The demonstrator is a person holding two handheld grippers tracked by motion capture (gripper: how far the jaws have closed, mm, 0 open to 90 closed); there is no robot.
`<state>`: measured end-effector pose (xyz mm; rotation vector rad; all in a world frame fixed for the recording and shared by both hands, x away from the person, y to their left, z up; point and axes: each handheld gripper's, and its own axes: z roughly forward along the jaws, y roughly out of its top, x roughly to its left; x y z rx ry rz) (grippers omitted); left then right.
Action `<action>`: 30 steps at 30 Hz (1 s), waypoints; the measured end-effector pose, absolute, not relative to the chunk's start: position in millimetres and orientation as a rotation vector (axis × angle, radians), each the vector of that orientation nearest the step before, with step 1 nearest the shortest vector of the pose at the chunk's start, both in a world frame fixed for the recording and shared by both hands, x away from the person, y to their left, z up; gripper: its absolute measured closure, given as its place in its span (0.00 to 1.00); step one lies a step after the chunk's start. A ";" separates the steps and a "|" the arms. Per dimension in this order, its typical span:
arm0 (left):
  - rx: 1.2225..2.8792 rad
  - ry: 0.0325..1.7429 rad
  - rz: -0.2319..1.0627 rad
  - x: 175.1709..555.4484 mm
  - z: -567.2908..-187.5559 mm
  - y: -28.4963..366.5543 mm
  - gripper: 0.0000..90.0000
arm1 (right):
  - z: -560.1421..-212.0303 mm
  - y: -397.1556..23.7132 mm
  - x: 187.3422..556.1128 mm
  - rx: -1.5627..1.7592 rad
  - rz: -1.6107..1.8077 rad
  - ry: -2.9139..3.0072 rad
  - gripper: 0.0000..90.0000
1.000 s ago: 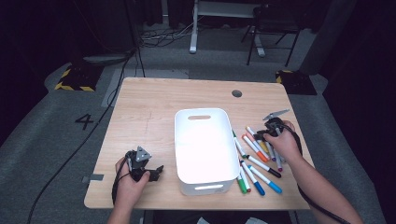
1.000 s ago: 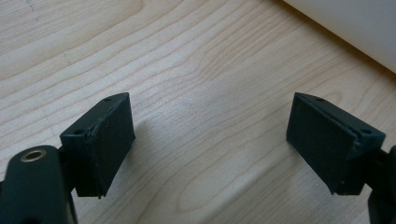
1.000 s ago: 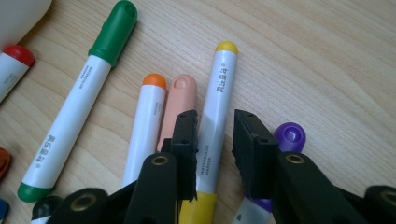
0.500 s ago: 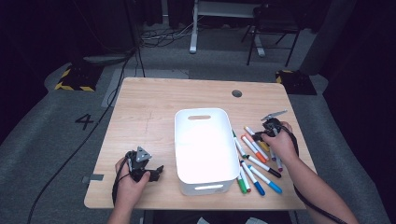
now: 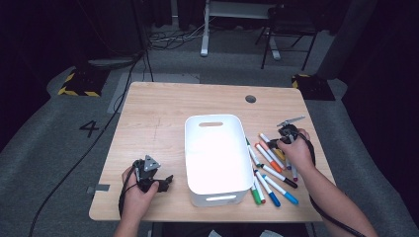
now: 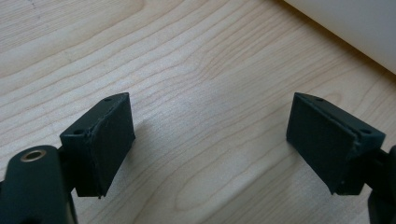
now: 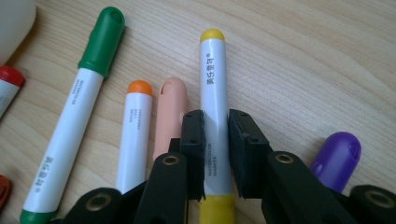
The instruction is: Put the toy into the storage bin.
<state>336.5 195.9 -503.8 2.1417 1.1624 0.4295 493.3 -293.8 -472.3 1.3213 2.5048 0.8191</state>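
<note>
Right gripper view: the right gripper (image 7: pixel 215 154) has just squeezed onto the yellow pen (image 7: pixel 215 88), which points straight ahead, near the table's (image 5: pixel 163 113) right edge.

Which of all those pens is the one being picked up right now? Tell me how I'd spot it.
Start at the white bin in the middle of the wooden table; a scatter of markers lies to its right. The right tongs are clamped on the yellow marker there. It has a white barrel with yellow ends, between a peach marker and a purple one.
</note>
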 end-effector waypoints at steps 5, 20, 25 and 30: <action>2.141 1.163 0.430 336.5 -503.8 195.9 0.17 | -464.3 -295.9 490.3 1.301 0.853 2.503 0.85; 2.141 1.162 0.430 336.6 -503.9 195.9 0.17 | -427.7 -298.8 469.6 1.226 0.989 2.495 0.85; 2.141 1.162 0.429 336.6 -503.9 195.9 0.17 | -409.7 -297.6 460.3 1.190 1.054 2.495 0.85; 2.142 1.156 0.427 337.1 -503.9 196.2 0.16 | -392.0 -296.2 450.3 1.137 1.088 2.521 0.85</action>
